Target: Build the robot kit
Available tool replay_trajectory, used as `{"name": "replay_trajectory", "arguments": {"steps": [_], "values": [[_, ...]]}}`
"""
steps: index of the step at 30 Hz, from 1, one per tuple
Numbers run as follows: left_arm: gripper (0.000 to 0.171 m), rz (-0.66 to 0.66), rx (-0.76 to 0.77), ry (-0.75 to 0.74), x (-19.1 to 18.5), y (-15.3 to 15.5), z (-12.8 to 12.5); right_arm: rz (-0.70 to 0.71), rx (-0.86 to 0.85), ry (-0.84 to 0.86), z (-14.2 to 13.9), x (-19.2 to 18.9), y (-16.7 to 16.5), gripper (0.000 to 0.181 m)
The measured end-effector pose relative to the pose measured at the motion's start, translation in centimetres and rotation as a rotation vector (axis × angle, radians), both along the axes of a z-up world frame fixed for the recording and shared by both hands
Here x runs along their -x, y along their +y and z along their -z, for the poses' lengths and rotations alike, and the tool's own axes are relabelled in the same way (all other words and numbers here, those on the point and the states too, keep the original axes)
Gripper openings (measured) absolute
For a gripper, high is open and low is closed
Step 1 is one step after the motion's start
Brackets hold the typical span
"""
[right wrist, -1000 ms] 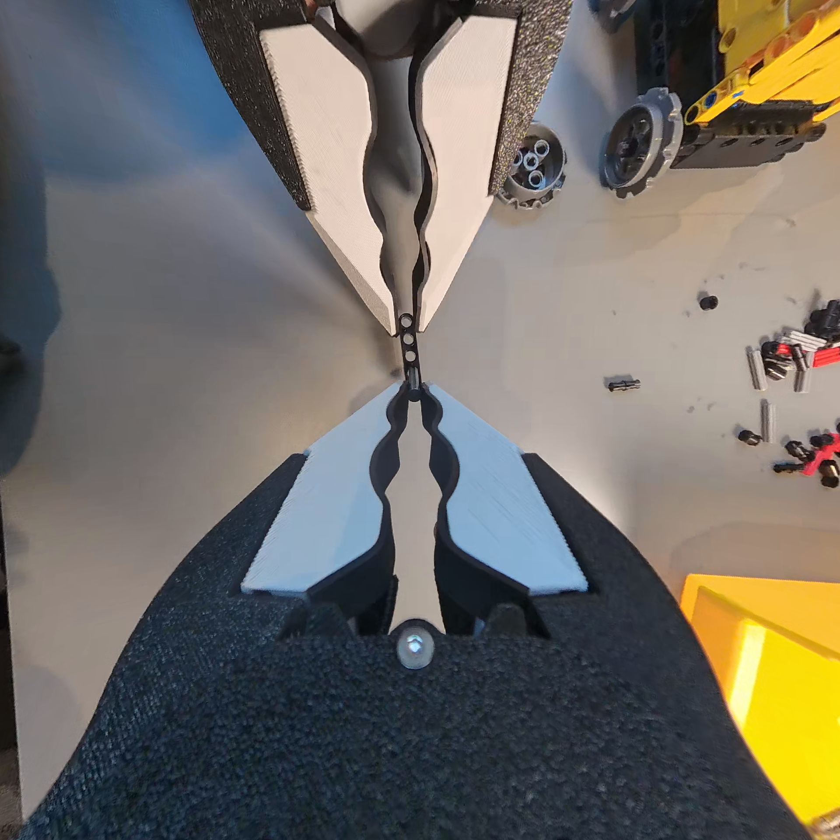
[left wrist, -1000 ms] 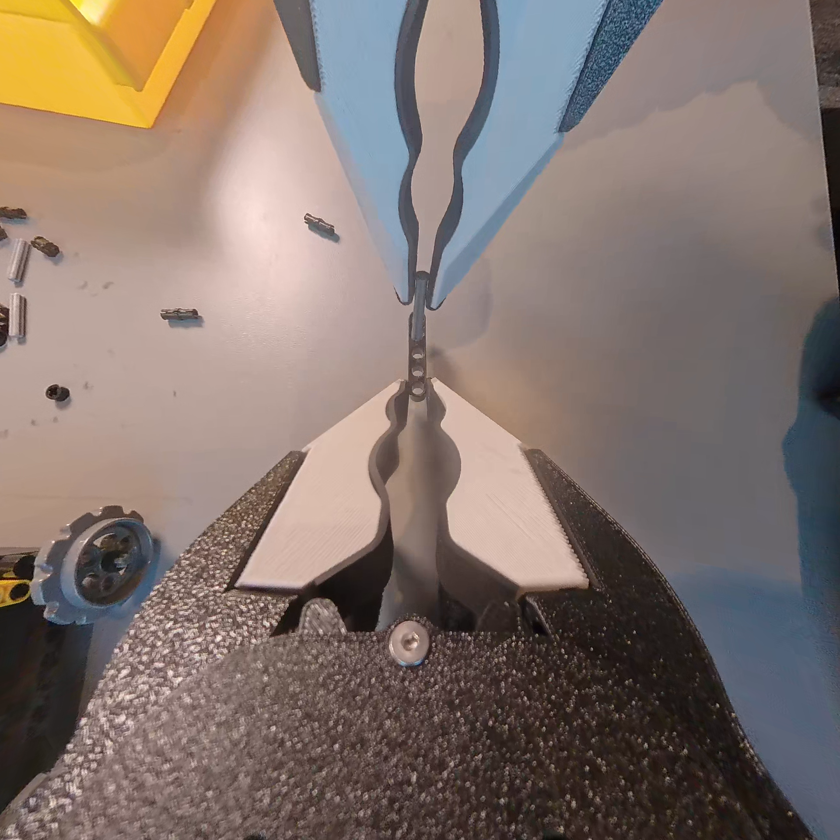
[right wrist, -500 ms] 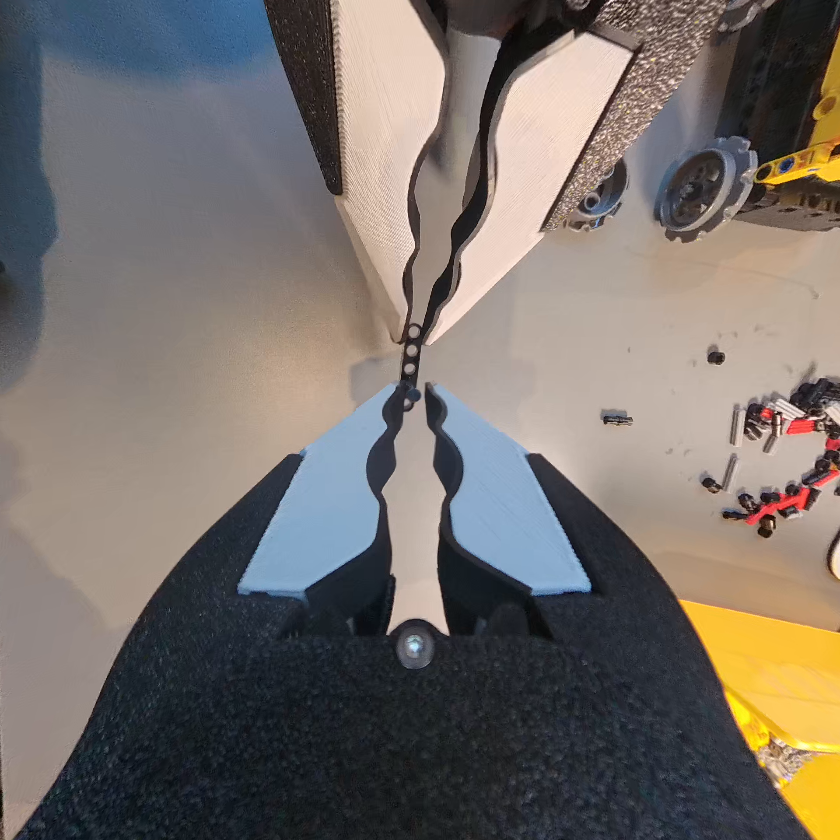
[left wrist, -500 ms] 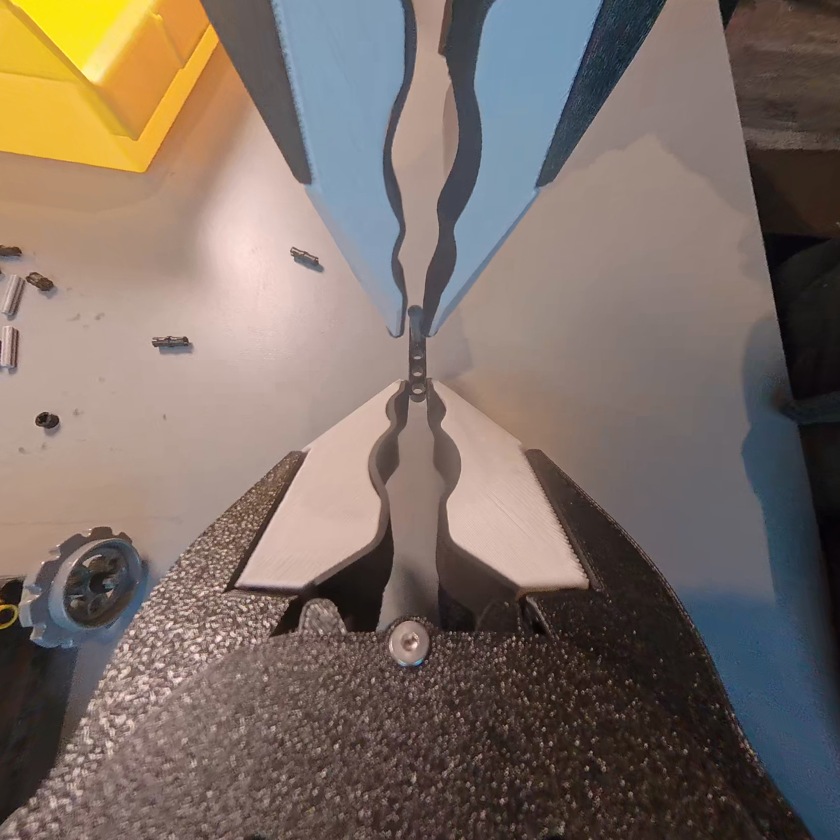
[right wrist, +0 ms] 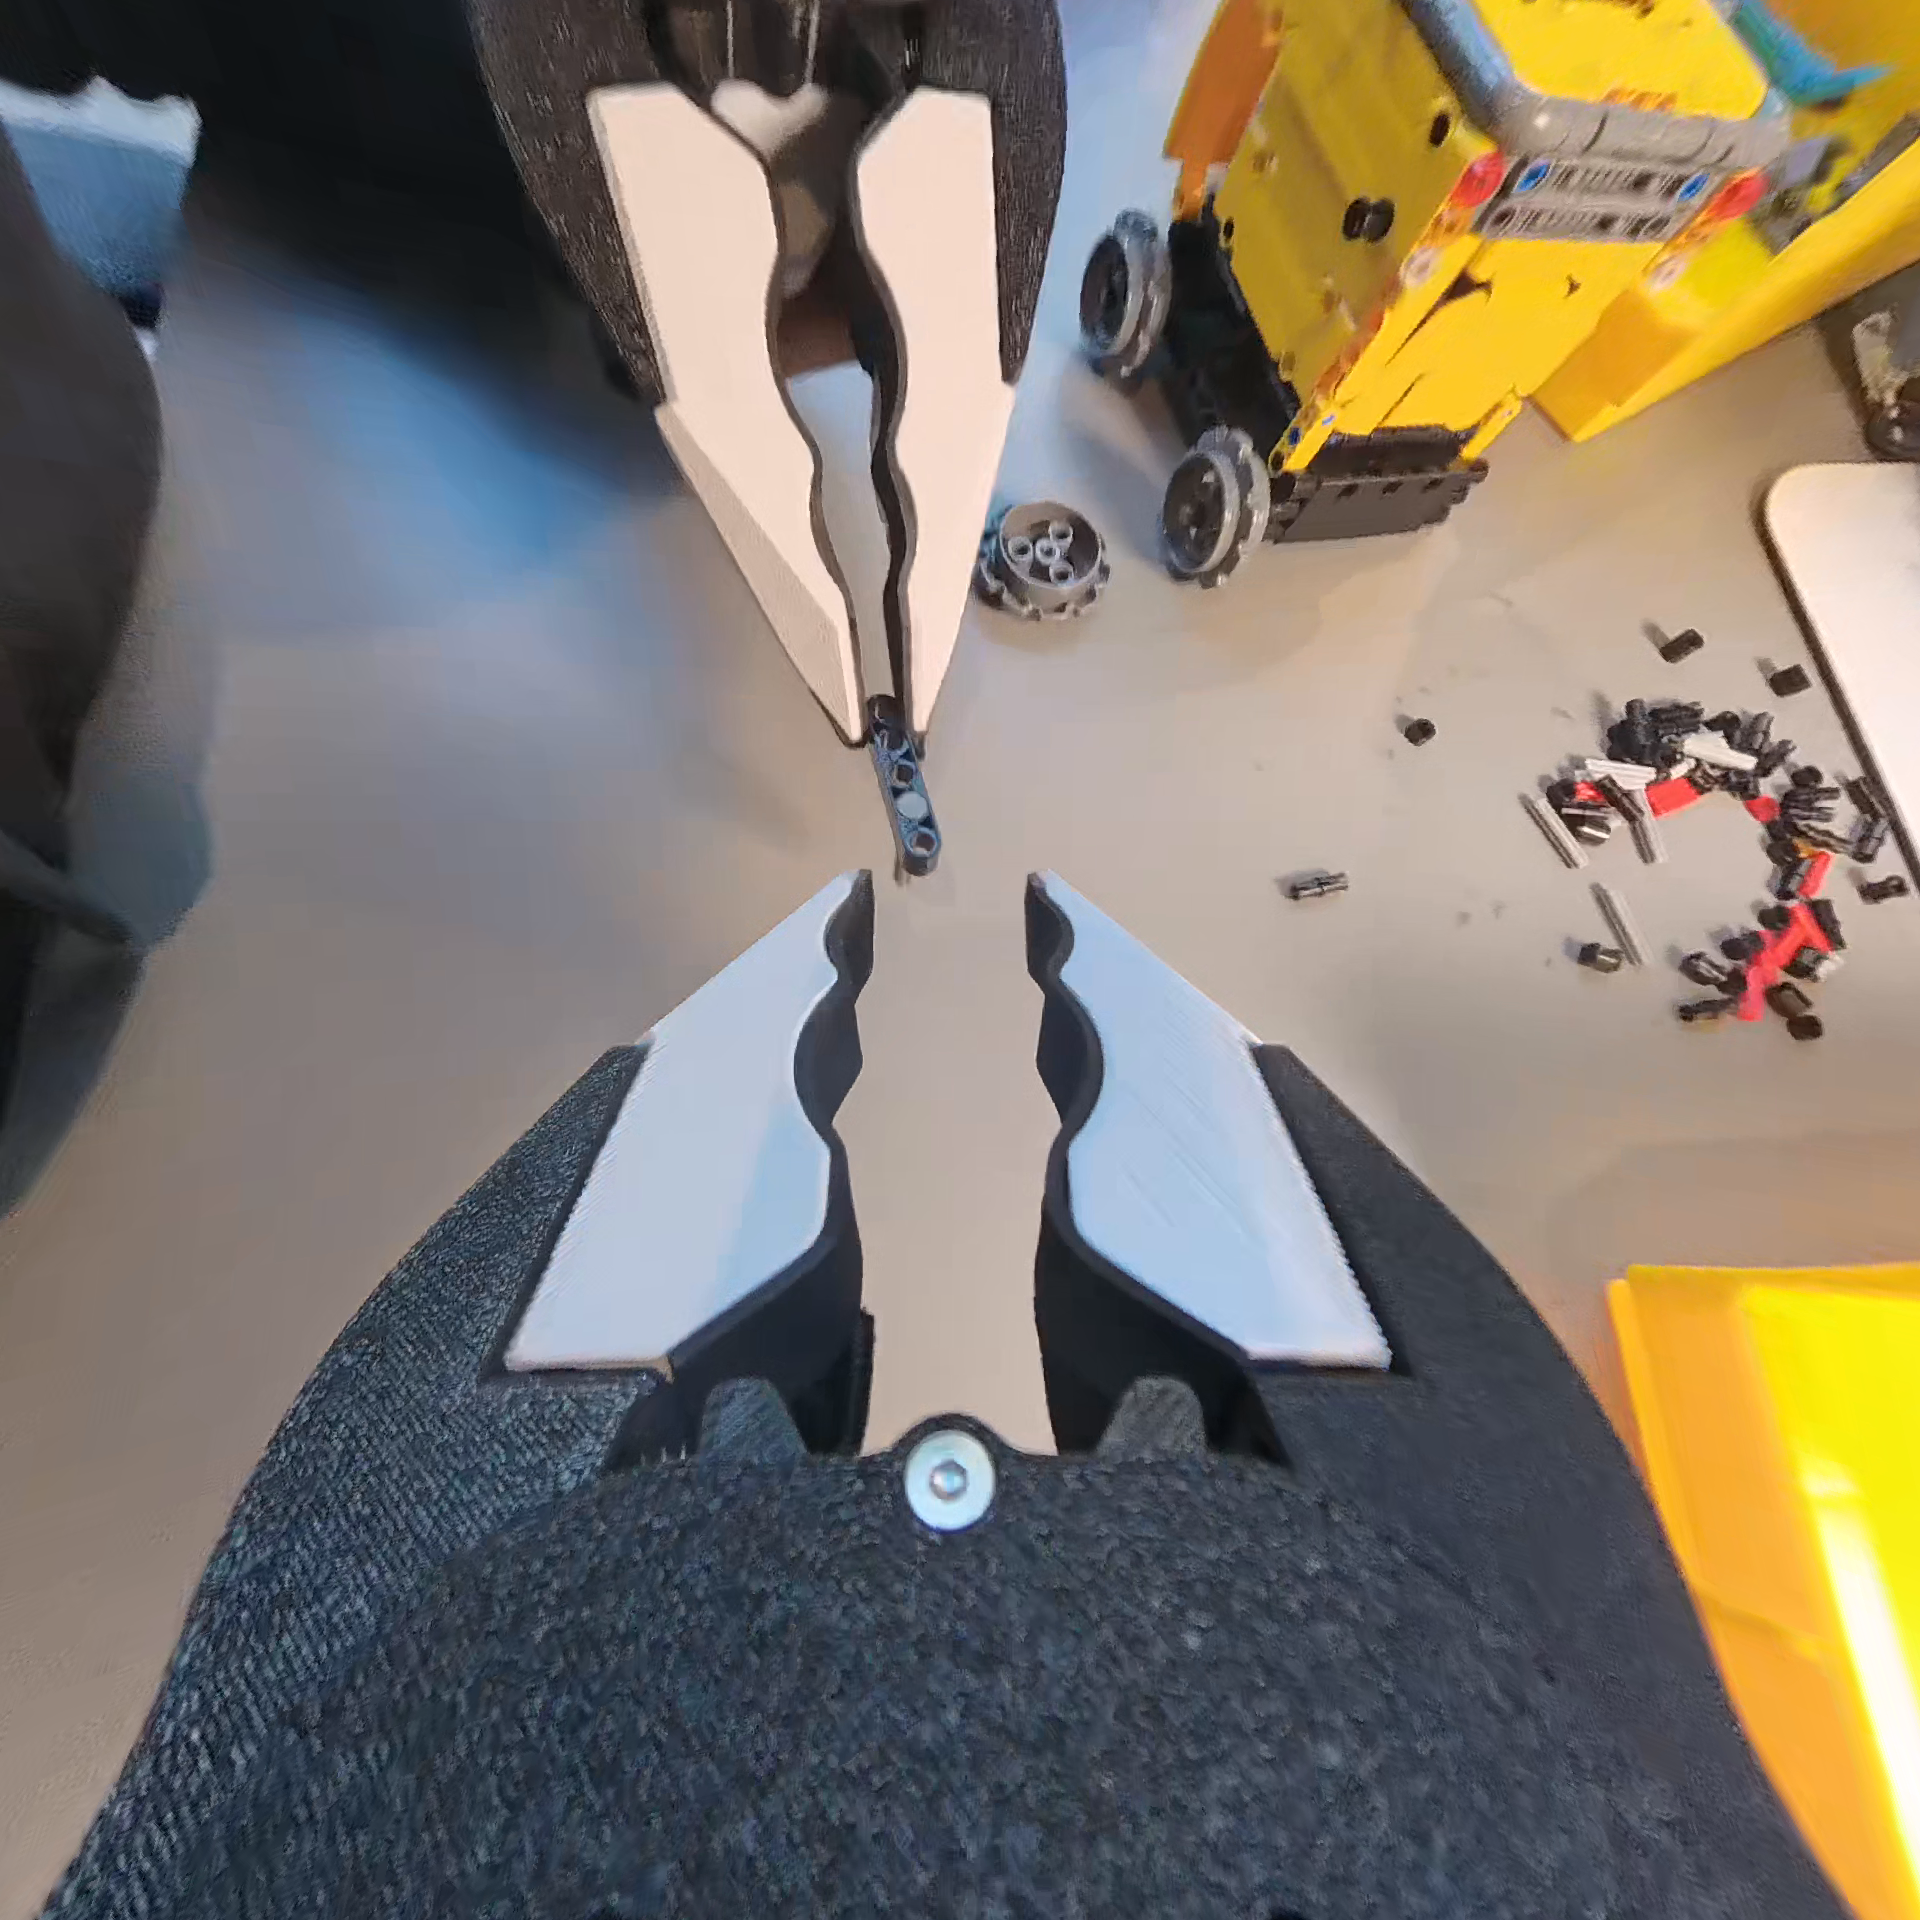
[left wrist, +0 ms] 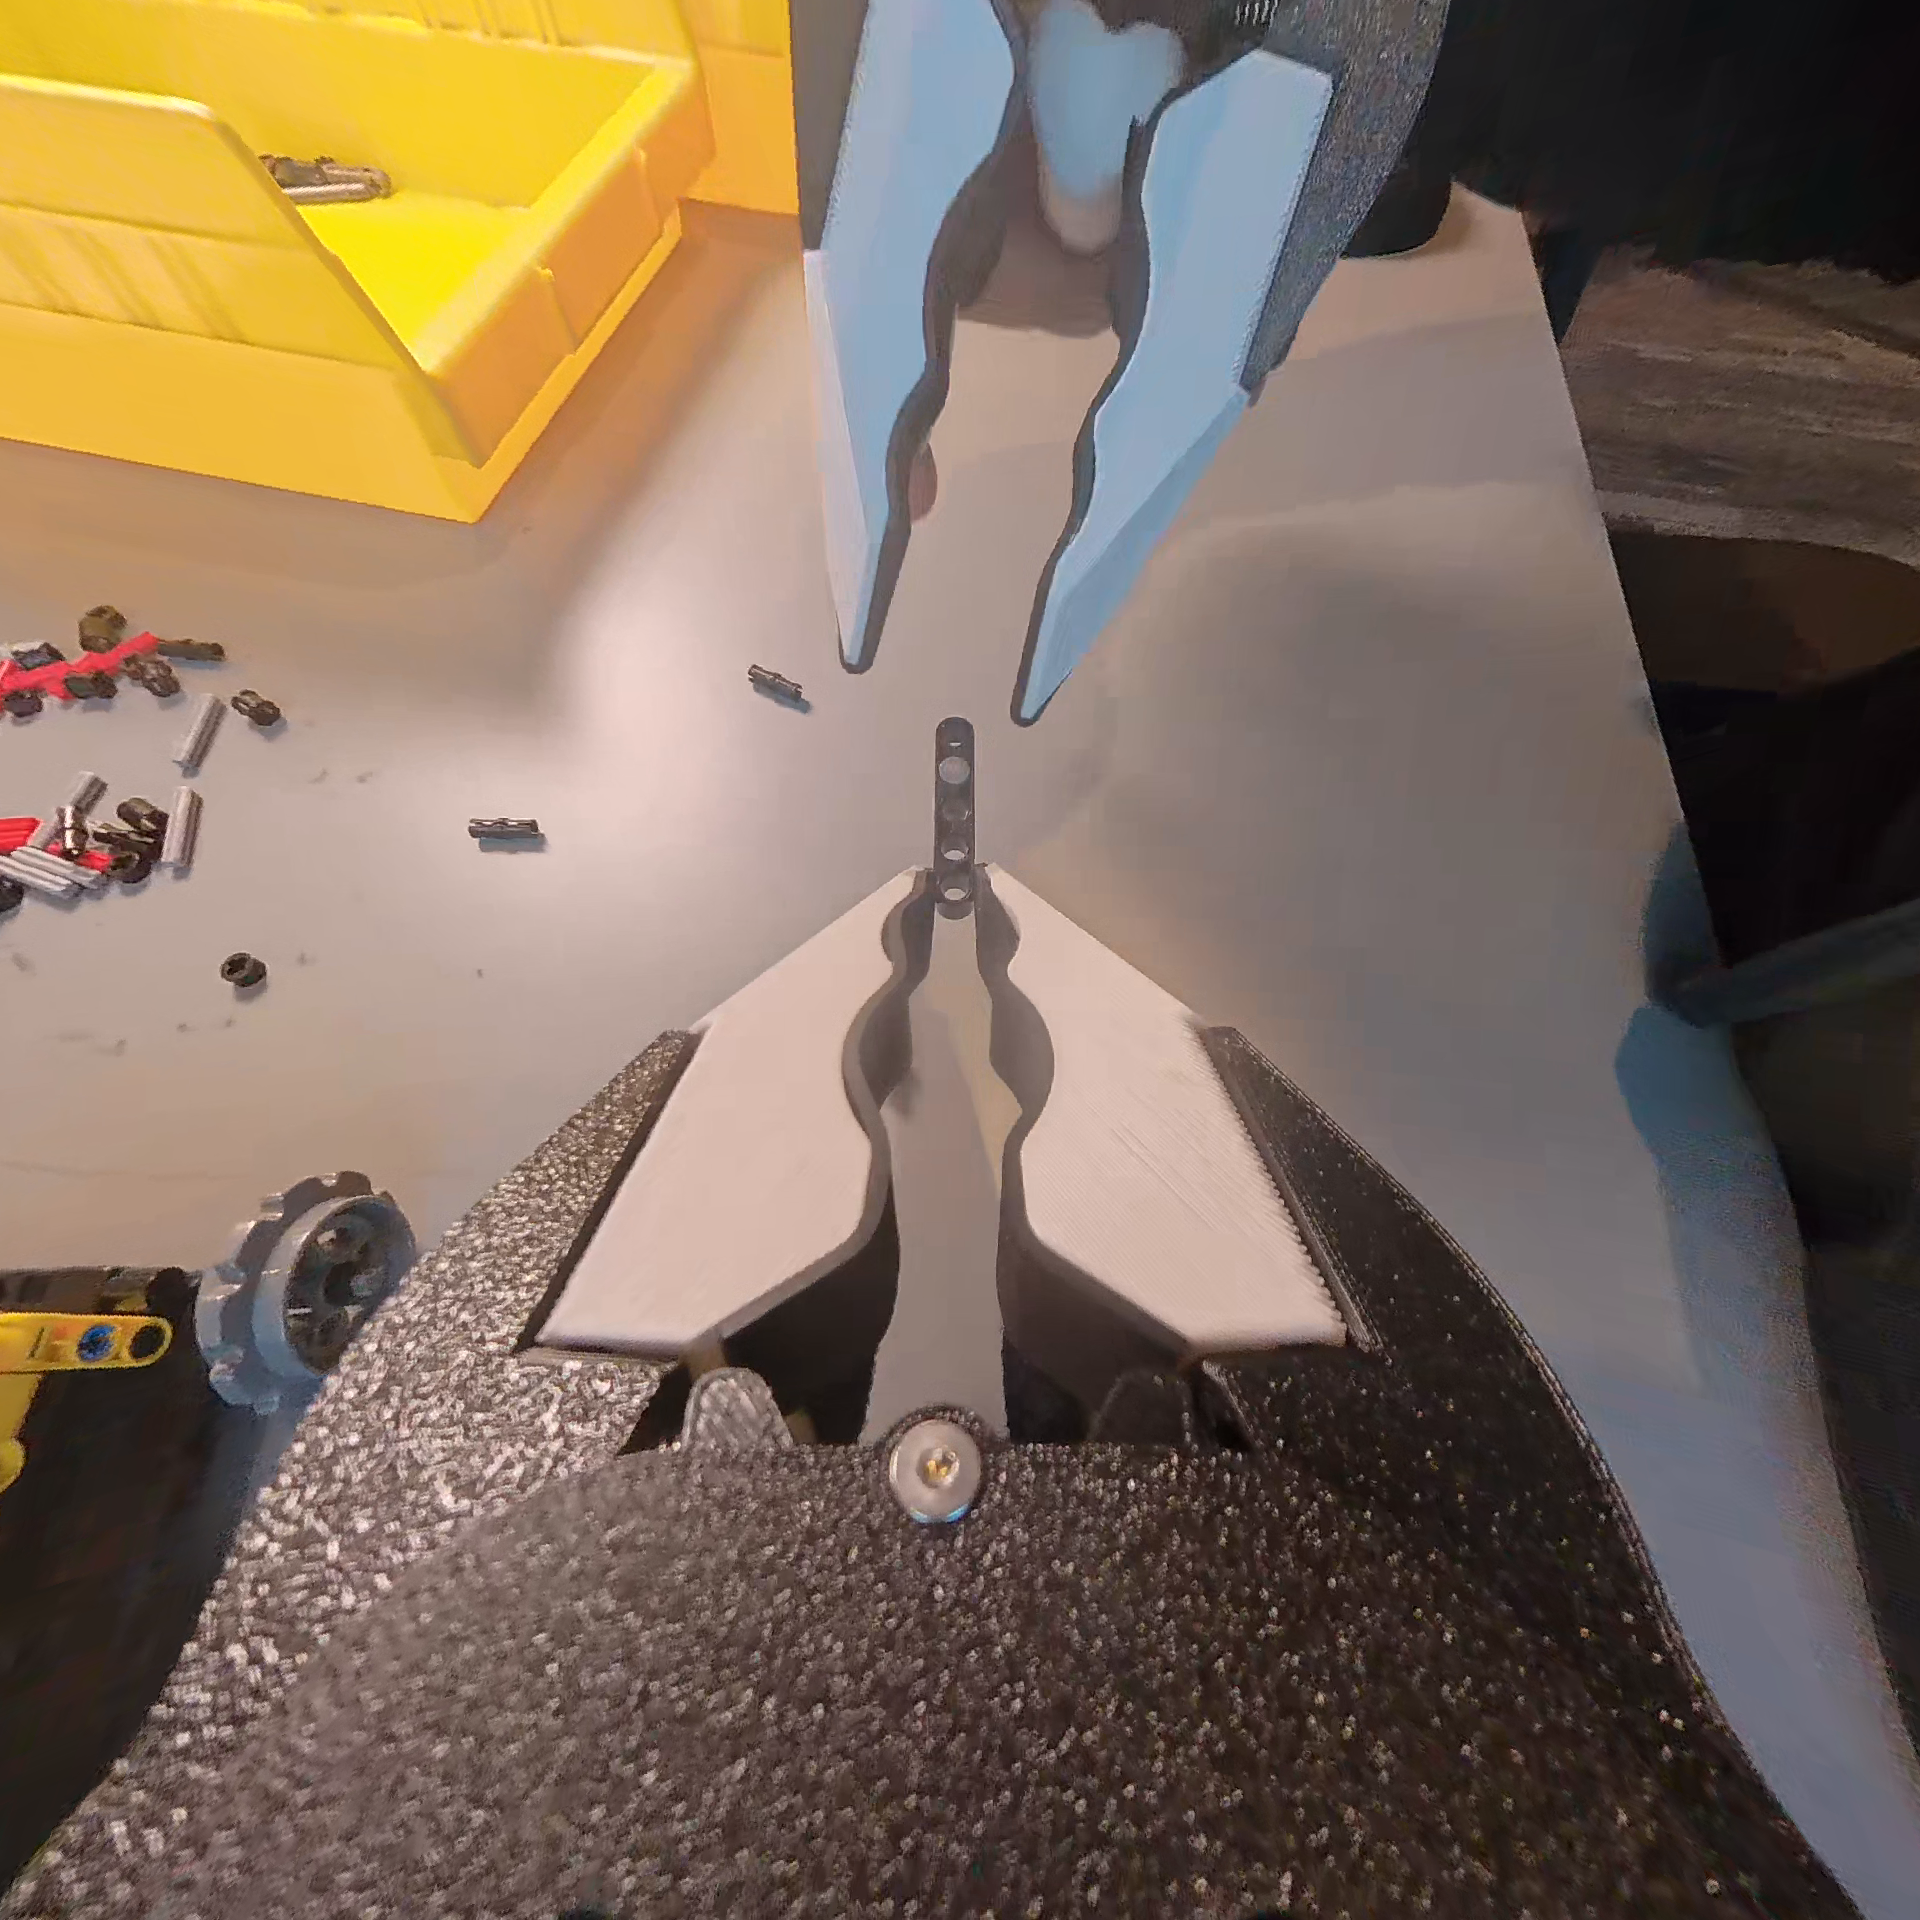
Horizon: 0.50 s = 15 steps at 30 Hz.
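My left gripper is shut on one end of a thin black beam with holes, holding it above the grey table. The beam sticks out forward from the fingertips. My right gripper is open and empty, its tips just short of the beam's free end. In the left wrist view the right gripper shows with blue-white fingers spread apart beyond the beam. In the right wrist view the left gripper shows pinching the beam.
A yellow and black brick-built vehicle with grey wheels stands at the back right, a loose grey wheel beside it. Small black, red and grey pins lie scattered. A yellow sorting tray sits by the table. The table's edge runs nearby.
My right gripper has opened and let go of the beam, then drawn back a little. The left gripper keeps hold of the beam. Both grippers have lifted and tilted.
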State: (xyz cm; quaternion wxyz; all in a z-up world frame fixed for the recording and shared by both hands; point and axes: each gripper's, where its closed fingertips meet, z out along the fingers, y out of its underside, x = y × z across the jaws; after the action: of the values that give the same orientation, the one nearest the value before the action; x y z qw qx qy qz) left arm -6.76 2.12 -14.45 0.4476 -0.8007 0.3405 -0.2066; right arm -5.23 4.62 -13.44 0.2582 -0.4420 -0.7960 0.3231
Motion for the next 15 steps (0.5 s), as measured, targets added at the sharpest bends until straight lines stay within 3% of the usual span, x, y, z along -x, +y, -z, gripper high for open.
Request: {"name": "replay_trajectory", "arguments": {"steps": [3, 10, 15], "values": [[0.005, 0.003, 0.006, 0.019, -0.1, 0.0, 0.4, -0.003, 0.009, 0.06, 0.2, 0.3, -0.6, 0.022], [0.005, 0.012, 0.017, 0.065, -0.5, 0.0, 1.4, -0.113, -0.142, -0.052, 2.2, 0.8, -1.5, 0.011], [0.005, -0.002, 0.009, 0.042, 0.0, 0.1, 1.2, -0.135, -0.115, -0.067, 2.2, 1.3, -1.6, 0.009]]}}
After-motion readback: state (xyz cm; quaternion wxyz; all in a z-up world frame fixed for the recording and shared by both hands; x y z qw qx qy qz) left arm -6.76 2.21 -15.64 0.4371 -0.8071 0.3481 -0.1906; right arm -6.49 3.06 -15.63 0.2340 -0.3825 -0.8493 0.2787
